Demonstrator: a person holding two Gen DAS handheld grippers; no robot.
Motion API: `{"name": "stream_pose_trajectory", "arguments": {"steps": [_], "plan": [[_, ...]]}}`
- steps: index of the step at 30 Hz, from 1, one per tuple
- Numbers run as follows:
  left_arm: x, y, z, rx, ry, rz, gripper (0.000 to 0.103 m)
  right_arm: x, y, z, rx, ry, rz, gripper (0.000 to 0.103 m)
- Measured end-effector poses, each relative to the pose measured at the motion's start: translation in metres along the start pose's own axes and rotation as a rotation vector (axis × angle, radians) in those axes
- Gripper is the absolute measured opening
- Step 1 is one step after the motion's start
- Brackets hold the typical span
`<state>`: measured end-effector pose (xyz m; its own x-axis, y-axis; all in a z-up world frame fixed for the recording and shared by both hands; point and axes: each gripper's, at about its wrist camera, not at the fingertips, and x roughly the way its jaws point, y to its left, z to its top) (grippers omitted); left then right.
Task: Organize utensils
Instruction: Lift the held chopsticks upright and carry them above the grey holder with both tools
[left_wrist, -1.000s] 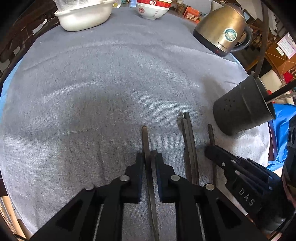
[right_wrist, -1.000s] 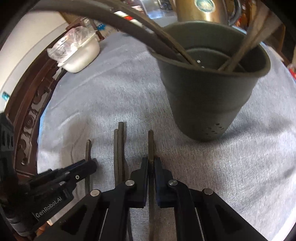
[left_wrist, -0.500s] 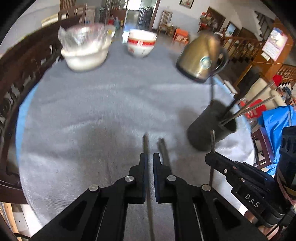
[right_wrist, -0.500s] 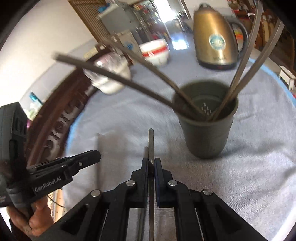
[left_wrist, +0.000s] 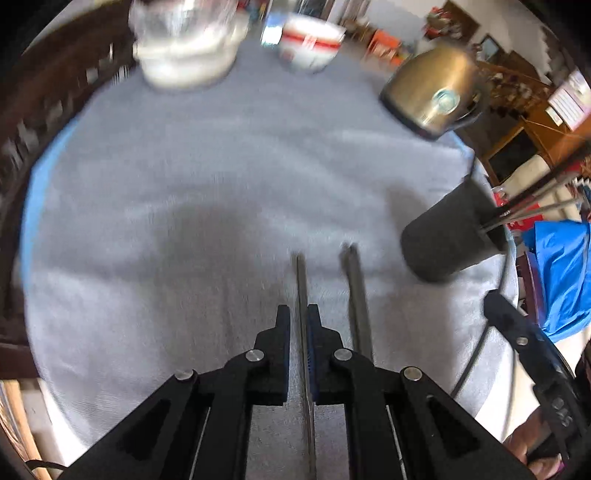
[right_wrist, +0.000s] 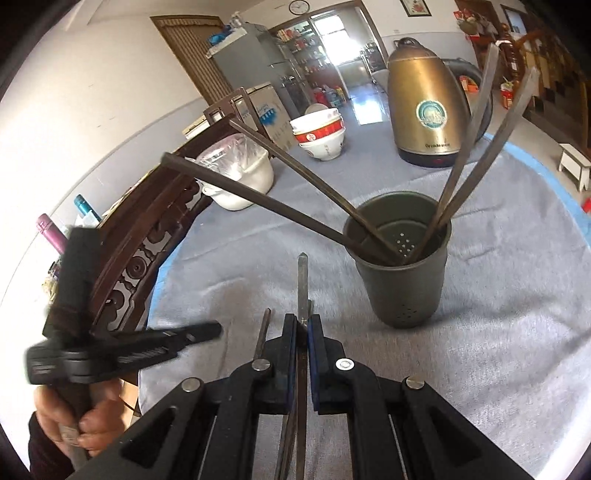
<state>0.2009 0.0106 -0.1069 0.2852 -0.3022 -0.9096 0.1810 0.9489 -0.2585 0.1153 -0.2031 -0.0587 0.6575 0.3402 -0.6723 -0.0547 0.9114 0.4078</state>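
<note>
A dark perforated holder (right_wrist: 402, 273) stands on the grey cloth with several dark chopsticks (right_wrist: 280, 206) leaning out of it; it also appears as the holder (left_wrist: 443, 236) at the right of the left wrist view. My right gripper (right_wrist: 303, 321) is shut on one chopstick (right_wrist: 303, 280), held above the cloth, tip just left of the holder. My left gripper (left_wrist: 298, 314) is shut on another chopstick (left_wrist: 301, 284), also lifted. Two more chopsticks (left_wrist: 356, 291) lie on the cloth to its right. The left gripper (right_wrist: 212, 328) shows blurred at the left, the right gripper (left_wrist: 517, 332) at the right edge.
A gold kettle (right_wrist: 428, 107) stands behind the holder. White bowls with a red band (right_wrist: 321, 136) and a plastic-covered white pot (right_wrist: 240, 173) sit at the far side. A carved wooden chair (right_wrist: 147, 236) borders the table's left; blue fabric (left_wrist: 561, 273) lies off its right edge.
Both grippers rose off the cloth, each carrying its chopstick. The right one tilted upward, so the holder now sits farther off. Two chopsticks stayed on the cloth.
</note>
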Motion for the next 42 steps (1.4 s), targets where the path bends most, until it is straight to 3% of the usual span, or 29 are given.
{"name": "stream_pose_trajectory", "arguments": {"steps": [5, 16, 20, 25, 33, 42], "plan": [[0.030, 0.000, 0.002, -0.022, 0.083, -0.001, 0.019, 0.002, 0.004, 0.003, -0.008, -0.003, 0.004, 0.006], [0.056, -0.011, 0.015, -0.004, 0.123, 0.033, 0.019, 0.007, 0.004, 0.004, -0.002, 0.005, 0.017, 0.006], [0.060, -0.013, 0.017, 0.013, 0.107, 0.064, 0.007, 0.008, 0.005, 0.003, 0.002, 0.007, 0.021, 0.006], [0.042, -0.018, 0.012, 0.020, 0.043, 0.052, 0.006, 0.002, 0.008, 0.001, -0.008, -0.008, 0.018, 0.006], [-0.033, -0.041, -0.002, 0.069, -0.122, 0.038, 0.006, -0.022, 0.010, 0.005, -0.020, -0.084, 0.050, 0.006], [-0.098, -0.048, -0.013, 0.075, -0.253, 0.006, 0.006, -0.045, 0.021, 0.007, -0.037, -0.169, 0.075, 0.007]]}}
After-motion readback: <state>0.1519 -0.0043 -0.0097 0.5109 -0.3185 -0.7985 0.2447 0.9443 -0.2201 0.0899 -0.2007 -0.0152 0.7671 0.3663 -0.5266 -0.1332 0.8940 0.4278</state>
